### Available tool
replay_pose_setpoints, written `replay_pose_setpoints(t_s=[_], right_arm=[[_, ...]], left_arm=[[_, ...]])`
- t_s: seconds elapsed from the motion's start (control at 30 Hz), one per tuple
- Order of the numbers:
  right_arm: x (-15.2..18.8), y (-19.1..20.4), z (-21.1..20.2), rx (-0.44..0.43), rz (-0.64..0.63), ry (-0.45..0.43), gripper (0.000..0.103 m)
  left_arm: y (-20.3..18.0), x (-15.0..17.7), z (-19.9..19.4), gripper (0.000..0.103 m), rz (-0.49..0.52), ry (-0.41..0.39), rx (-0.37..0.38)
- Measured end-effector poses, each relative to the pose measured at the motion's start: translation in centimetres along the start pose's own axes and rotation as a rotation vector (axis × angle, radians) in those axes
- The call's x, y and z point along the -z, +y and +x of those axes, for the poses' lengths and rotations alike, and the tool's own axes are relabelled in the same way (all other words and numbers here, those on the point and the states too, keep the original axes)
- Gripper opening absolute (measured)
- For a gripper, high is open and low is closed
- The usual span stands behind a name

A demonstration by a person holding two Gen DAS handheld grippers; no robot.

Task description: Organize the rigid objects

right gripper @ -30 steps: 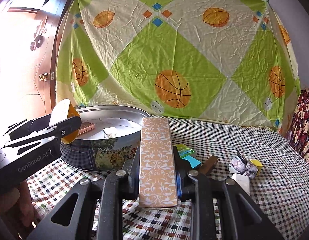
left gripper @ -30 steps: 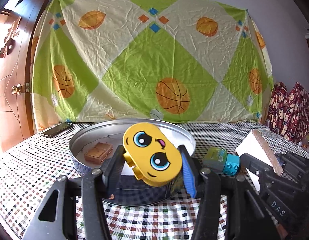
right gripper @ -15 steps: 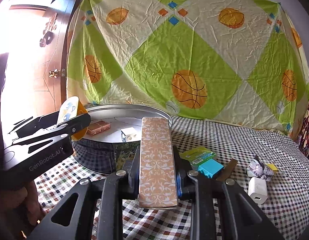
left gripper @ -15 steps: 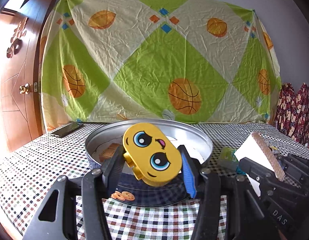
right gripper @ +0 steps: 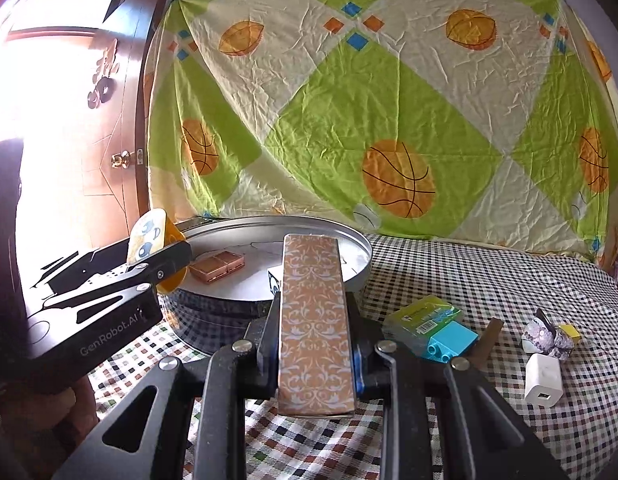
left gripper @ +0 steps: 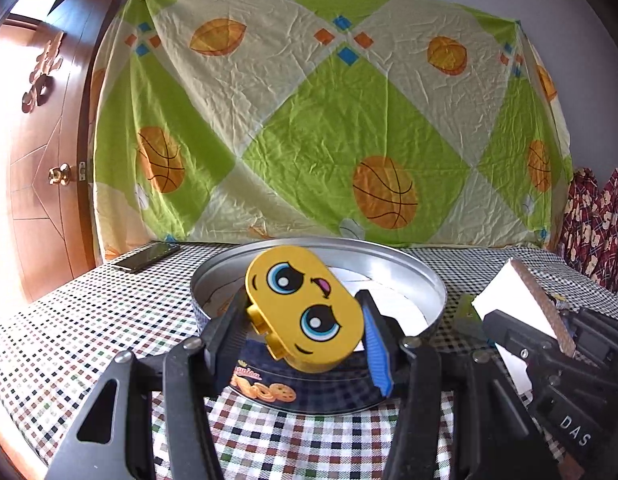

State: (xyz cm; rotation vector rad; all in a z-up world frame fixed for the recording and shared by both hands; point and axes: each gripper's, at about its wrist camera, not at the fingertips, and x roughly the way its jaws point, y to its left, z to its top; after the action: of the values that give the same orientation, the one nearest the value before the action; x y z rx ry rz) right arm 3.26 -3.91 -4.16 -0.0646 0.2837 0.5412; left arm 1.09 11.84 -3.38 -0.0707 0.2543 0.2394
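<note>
Both grippers, left (left gripper: 305, 322) and right (right gripper: 315, 332), seemingly hover beside the tin (left gripper: 425, 276).

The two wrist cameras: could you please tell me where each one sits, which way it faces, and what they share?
Left wrist: on the left tongs, looking forward over the yellow face toy they grip, toward the round tin; the right tongs show at right.
Right wrist: on the right tongs, looking along the patterned box they grip; the left tongs and some skin show at left.
Shared: tin, checked cloth, basketball sheet.
</note>
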Motion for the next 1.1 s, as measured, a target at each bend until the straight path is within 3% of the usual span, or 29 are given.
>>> replay_pose_setpoints(t_s=[1.1], right_arm=[[-0.9,4.4,1.7,-0.088,-0.084,0.055,0.028]], left_arm=[[4.0,-0.2,0.3,0.053,-0.049,0.019,-0.039]])
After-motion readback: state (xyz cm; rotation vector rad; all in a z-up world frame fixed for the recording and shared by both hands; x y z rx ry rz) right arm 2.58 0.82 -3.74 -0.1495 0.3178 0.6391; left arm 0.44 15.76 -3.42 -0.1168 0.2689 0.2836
